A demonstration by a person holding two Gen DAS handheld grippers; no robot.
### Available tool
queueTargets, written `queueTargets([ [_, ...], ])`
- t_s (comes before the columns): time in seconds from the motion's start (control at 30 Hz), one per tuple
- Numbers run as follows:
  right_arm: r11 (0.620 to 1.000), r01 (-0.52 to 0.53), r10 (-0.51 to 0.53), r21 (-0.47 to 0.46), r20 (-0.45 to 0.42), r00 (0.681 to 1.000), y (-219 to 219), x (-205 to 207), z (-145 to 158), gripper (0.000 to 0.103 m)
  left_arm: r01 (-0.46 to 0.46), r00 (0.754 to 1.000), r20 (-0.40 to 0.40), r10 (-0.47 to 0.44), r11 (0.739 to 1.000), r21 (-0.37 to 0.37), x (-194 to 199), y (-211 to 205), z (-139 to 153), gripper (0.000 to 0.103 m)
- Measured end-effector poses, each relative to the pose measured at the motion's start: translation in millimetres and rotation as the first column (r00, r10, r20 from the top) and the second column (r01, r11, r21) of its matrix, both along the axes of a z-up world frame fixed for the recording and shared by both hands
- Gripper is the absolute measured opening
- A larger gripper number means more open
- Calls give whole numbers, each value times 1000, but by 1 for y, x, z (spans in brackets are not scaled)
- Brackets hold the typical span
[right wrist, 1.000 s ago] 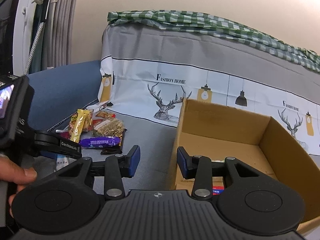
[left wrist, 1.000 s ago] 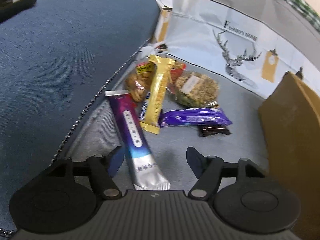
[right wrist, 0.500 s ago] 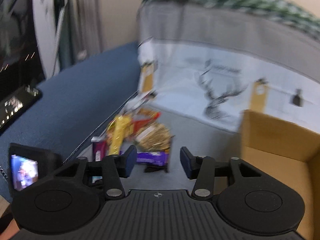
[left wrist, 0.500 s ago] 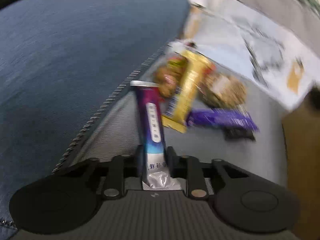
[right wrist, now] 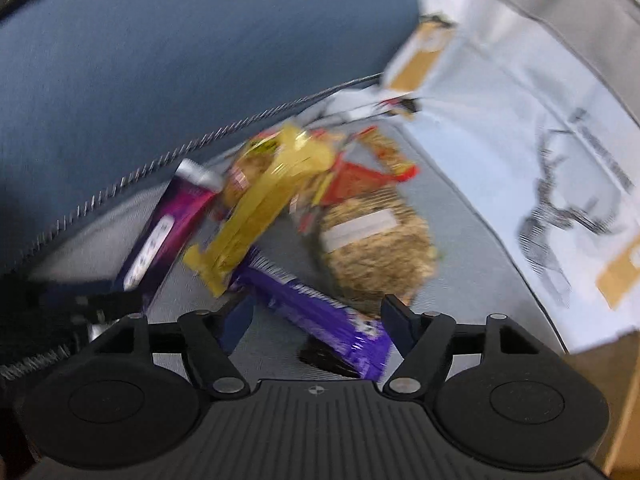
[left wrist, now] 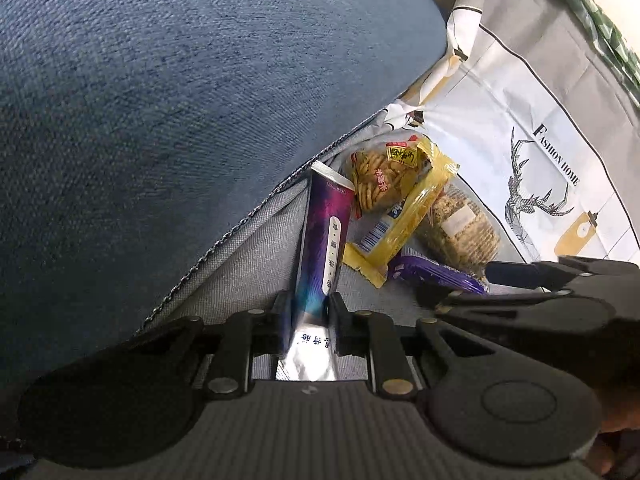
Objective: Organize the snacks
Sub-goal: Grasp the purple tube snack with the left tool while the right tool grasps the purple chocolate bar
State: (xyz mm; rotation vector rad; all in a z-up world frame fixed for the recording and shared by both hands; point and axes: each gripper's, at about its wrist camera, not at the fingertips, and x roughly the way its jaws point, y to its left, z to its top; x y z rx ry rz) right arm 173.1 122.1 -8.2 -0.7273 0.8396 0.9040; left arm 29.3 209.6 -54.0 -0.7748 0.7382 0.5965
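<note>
My left gripper is shut on the lower end of a long purple and silver snack packet, which tilts up off the grey cushion. Behind it lie a yellow wrapper, a bag of biscuits, an oat cake pack and a purple bar. My right gripper is open, its fingers on either side of the purple bar, close above it. The right view is blurred. The right gripper also shows in the left wrist view.
A blue denim cushion with a zip edge rises on the left. A white deer-print cloth hangs behind the snacks. A cardboard box edge shows at the far right. A red packet lies in the pile.
My left gripper closed on the purple and silver packet and lifted its end. My right gripper swung from the cardboard box over to the snack pile and came down around the purple bar.
</note>
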Motion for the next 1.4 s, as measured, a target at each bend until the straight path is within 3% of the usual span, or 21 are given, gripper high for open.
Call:
queueTargets([
  [0.07,999,-45,46,-31,23,999,5,-2,-7,78,7,1000,-1,-7,1000,12,2,-1,0,23],
  [0.13,997,-71,72,-38,34,997,7,-5,-9,75,13,1000,-3,-13,1000,23,3,-2,0,23],
  [0.17,996,-82,83,-30,36,996,6,-7,-9,66,14,1000,-4,-14,1000,25,4,-3,0,23],
  [0.27,995,-102,102,-13,15,995,0,-11,-8,22,15,1000,-4,-15,999,31,4,-5,-1,23],
  [0.37,993,-116,116,-3,-4,993,-11,-21,-7,14,15,1000,-3,-15,999,32,4,-6,-2,23],
  [0.5,997,-71,72,30,-15,997,-29,-39,3,13,19,1000,-4,-19,999,38,4,-6,-2,23],
  [0.67,990,115,-113,83,-31,993,-64,-71,23,13,29,999,-15,-28,998,57,6,-9,-2,22],
  [0.83,942,295,-281,158,-106,954,-113,-109,29,13,39,999,-22,-38,997,63,7,-9,-1,20],
  [1.0,895,373,-345,246,-151,926,-154,-146,24,13,89,995,-38,-89,996,20,6,-10,2,17],
  [1.1,859,430,-398,280,-166,902,-167,-161,14,13,170,983,-57,-174,983,-63,3,-14,6,16],
  [1.2,832,471,-443,294,-160,882,-172,-166,0,13,262,956,-105,-274,958,-112,-5,-26,13,16],
  [1.33,816,499,-468,290,-174,866,-172,-163,-17,13,377,908,-147,-393,917,-127,-17,-45,17,18],
  [1.4,824,492,-458,282,-180,870,-172,-162,-24,15,403,896,-162,-414,910,-98,-19,-50,18,20],
])
